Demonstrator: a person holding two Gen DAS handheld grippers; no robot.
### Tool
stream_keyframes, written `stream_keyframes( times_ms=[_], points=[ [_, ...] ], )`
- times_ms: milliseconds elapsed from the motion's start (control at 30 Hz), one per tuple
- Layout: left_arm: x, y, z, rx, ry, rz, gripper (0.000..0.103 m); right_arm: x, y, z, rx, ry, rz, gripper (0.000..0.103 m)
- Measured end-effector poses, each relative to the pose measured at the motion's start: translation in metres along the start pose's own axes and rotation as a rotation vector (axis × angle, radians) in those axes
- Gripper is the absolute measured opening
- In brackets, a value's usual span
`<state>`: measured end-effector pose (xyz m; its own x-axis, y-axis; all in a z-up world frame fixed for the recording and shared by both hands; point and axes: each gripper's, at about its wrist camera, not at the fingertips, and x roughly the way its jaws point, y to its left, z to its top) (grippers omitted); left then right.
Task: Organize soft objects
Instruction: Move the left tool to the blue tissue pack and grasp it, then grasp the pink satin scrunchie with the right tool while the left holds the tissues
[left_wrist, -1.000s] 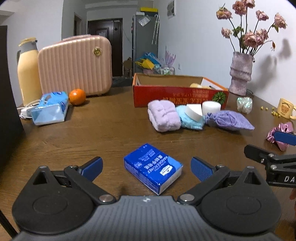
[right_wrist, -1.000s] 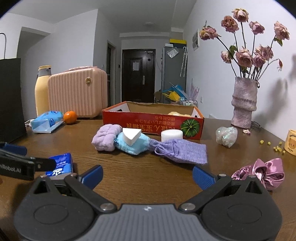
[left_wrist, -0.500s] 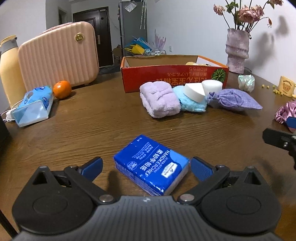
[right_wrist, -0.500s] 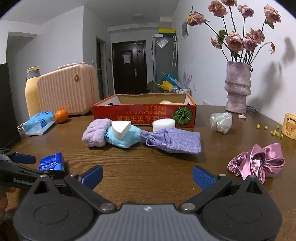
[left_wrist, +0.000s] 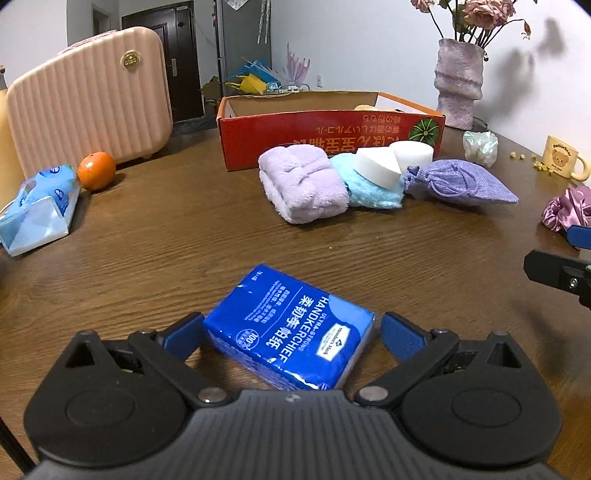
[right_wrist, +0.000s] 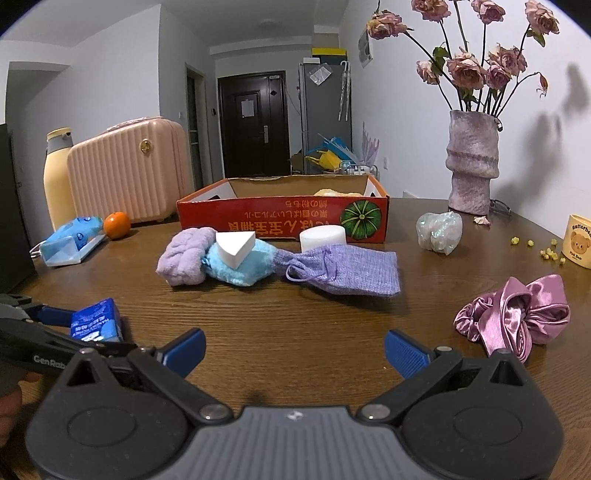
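Towels (left_wrist: 303, 182) before box (left_wrist: 328, 133), pouch (left_wrist: 458, 181) right

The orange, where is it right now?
In the left wrist view the small round orange sits far left on the wooden table, between the ribbed pink suitcase and the light blue tissue pack.

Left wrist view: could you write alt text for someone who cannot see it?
An open two-fingered claw straddles a blue tissue pack lying on a wooden table. Beyond it sit a folded lilac towel, a blue cloth, two white sponges, a purple pouch and a red cardboard box.
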<state>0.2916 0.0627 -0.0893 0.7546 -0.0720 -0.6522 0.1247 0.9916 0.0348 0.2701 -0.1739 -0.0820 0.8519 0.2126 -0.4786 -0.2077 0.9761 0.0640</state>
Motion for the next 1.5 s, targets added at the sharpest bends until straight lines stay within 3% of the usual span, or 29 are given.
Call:
stream_keyframes(
  times_ms=[133, 267, 500, 767, 933, 1233, 1500],
  points=[
    [0.000, 0.001, 0.000, -0.003, 0.003, -0.018, 0.091, 0.001, -0.001, 0.000, 0.005, 0.002, -0.001, 0.103],
    [-0.001, 0.000, 0.000, -0.005, -0.005, -0.021, 0.090, 0.003, -0.003, 0.000, 0.014, 0.013, -0.001, 0.103],
    [-0.010, 0.000, 0.001, -0.009, -0.049, -0.001, 0.089, 0.006, -0.004, 0.000, 0.020, 0.026, -0.007, 0.103],
    [-0.036, 0.005, 0.004, -0.060, -0.181, 0.092, 0.089, 0.008, -0.004, 0.000, 0.019, 0.035, -0.014, 0.103],
    [-0.049, 0.000, 0.006, -0.076, -0.237, 0.106, 0.089, 0.008, -0.003, 0.001, 0.018, 0.033, -0.021, 0.103],
    [-0.055, -0.021, 0.006, -0.078, -0.270, 0.093, 0.089, -0.005, -0.013, 0.001, 0.016, -0.028, -0.036, 0.103],
    [-0.055, -0.037, 0.008, -0.085, -0.283, 0.085, 0.089, -0.015, -0.049, 0.003, -0.002, -0.070, -0.130, 0.103]
  ],
)
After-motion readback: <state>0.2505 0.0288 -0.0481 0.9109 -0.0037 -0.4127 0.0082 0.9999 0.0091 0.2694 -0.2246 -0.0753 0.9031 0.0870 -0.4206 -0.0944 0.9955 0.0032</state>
